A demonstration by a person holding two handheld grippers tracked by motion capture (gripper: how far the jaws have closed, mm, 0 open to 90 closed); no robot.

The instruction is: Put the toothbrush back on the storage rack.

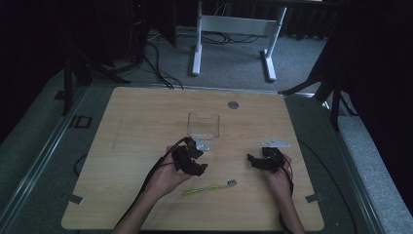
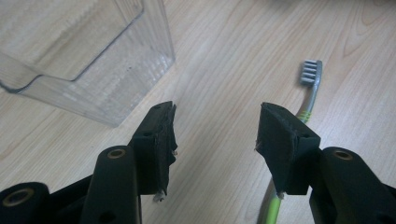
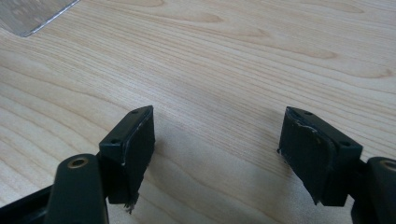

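the clear container (image 1: 203,126) stands with nothing in it on the table (image 1: 136,122); the green toothbrush (image 1: 209,187) lies near the left gripper (image 1: 191,160). both grippers' jaws are spread, the right gripper (image 1: 263,161) holding nothing.

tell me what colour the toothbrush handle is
Light green handle, with a grey bristle head; the toothbrush shows best in the left gripper view.

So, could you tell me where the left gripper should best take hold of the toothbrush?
Probably mid-handle. The toothbrush lies flat on the table, its bristle head at one end, so the thin green handle is the easiest part to pinch. Bring the open left gripper straight down from above, jaws across the handle.
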